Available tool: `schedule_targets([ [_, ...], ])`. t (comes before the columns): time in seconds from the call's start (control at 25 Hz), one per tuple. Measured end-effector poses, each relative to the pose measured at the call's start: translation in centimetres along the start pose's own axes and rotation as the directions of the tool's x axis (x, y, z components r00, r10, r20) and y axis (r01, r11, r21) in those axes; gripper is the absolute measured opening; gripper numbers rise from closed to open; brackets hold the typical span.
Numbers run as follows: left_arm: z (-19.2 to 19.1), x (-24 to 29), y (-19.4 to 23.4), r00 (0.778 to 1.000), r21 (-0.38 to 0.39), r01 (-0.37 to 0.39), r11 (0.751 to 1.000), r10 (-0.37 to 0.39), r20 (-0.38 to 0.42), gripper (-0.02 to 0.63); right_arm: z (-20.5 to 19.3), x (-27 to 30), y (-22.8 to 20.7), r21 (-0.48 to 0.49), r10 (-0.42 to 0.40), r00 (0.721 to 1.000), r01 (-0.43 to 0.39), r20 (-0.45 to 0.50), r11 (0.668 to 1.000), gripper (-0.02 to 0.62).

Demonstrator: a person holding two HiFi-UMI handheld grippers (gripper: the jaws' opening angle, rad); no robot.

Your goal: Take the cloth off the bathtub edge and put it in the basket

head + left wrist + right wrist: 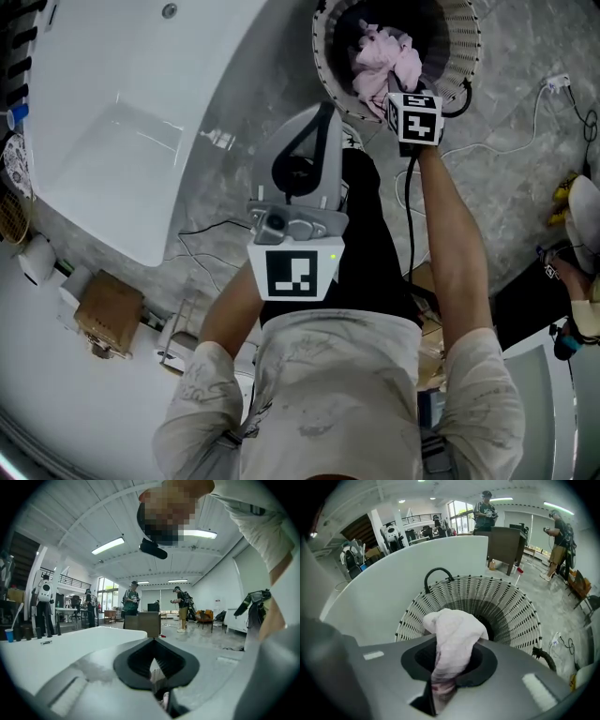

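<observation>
Right gripper (398, 98): closed on the cloth (380, 58), a soft, pale pink fabric, crumpled and bunched into folds. In the right gripper view the cloth is pinched between the smooth grey jaws, and its free end bulges up above them. The cloth is held over the open mouth of the basket (463, 42) and lies within the rim's outline in the head view. Whether it touches the inside cannot be determined. The basket is round, of white openwork weave with a regular slotted pattern and a dark interior. A thin dark loop handle (437, 576) stands on its rim. It stands on the floor (506, 112), grey stone-patterned tile with a dull sheen, just beside the bathtub (112, 84). The bathtub is white and glossy, with a smooth curved outer wall and a broad rounded edge. Left gripper (322, 114): jaws together and nothing between them, body of matt light grey moulded plastic, held apart from the basket near the person's torso. Each gripper carries a marker cube, right (413, 117) and left (292, 272), printed with black square patterns on white and bearing no lettering. A brown cardboard box (109, 309) sits on the floor by the near end of the bathtub. A thin white cable (525, 122) trails across the tiles to the right of the basket. The person's pale shirt carries a faint print, too indistinct to read.
</observation>
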State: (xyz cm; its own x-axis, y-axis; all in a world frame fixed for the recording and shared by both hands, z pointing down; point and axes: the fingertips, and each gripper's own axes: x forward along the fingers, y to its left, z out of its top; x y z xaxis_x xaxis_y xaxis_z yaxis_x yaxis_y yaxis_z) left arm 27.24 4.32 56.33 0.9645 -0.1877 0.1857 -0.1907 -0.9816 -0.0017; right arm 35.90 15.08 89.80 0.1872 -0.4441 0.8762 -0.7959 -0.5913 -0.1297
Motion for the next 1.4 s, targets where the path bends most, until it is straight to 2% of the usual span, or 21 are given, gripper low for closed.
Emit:
schedule_targets([
  [0.16, -1.5, -0.3, -0.8, 0.999, 0.003, 0.027, 1.0, -0.027, -0.024, 0.002, -0.4, 1.1, -0.6, 0.014, -0.036, 0.999, 0.037, -0.034, 0.999, 0.089],
  [0.32, -1.6, -0.3, -1.2, 0.999, -0.003, 0.03, 1.0, -0.03, -0.025, 0.002, -0.9, 1.4, -0.7, 0.014, -0.035, 0.997, 0.036, -0.064, 0.999, 0.204],
  [0.48, -0.8, -0.6, -1.4, 1.0, -0.006, 0.025, 1.0, -0.025, -0.016, 0.002, -1.4, 0.8, -0.6, 0.012, -0.035, 0.997, 0.036, -0.07, 0.999, 0.224],
  [0.72, 1.2, -1.5, -1.4, 1.0, 0.0, 0.012, 1.0, -0.012, -0.014, 0.002, -1.0, -1.3, 0.3, 0.017, 0.0, 0.999, 0.001, -0.053, 1.0, 0.227],
  [1.12, 6.6, -5.1, 0.1, 0.997, -0.023, -0.078, 0.997, 0.078, 0.016, 0.002, 1.2, -6.7, 3.4, -0.029, 0.033, 0.999, -0.033, -0.019, 0.999, 0.23],
  [1.4, 10.5, -8.9, 2.2, 0.982, -0.026, -0.181, 0.983, 0.182, 0.055, 0.002, 6.2, -12.2, 7.5, -0.123, 0.089, 0.991, -0.077, 0.098, 0.989, 0.235],
])
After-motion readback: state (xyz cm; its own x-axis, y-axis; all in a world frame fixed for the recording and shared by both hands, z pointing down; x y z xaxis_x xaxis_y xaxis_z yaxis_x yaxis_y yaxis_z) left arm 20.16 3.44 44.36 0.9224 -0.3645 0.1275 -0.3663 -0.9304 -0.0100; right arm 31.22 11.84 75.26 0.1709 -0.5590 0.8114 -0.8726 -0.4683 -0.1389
